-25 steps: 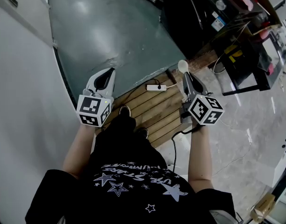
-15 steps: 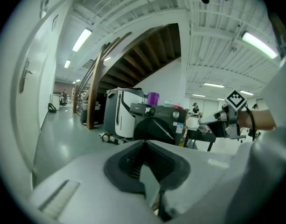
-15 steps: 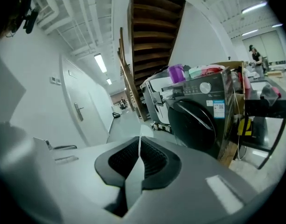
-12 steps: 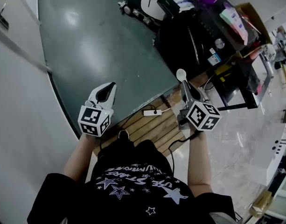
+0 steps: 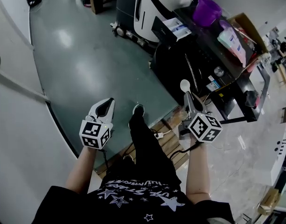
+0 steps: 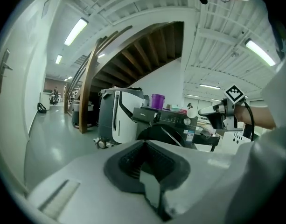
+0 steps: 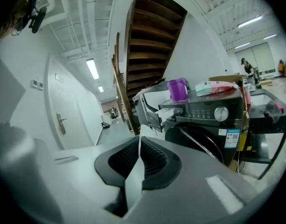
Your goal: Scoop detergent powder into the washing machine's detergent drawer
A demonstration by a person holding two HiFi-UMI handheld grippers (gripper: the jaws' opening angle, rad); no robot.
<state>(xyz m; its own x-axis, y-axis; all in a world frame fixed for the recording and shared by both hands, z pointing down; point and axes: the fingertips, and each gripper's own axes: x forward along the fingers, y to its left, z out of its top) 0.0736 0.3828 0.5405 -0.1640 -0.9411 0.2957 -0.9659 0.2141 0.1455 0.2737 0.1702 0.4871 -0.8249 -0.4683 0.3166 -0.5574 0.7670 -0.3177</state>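
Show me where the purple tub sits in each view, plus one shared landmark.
Head view: purple tub at top right, atop the black washing machine.
Left gripper view: purple tub just above centre.
Right gripper view: purple tub above centre, slightly right.
Shared landmark: the black washing machine under it, in all three.

In the left gripper view, centre of the frame, a short pale brand word stands on the dark panel of the washing machine (image 6: 154, 120). It looks like "Midea", though it is small. In the right gripper view, right of centre, a blue-and-white sticker (image 7: 233, 137) on the machine's front carries print too fine to read. In the head view, bottom centre, white lettering on the person's black shirt (image 5: 133, 192) stands upside down and is not legible.
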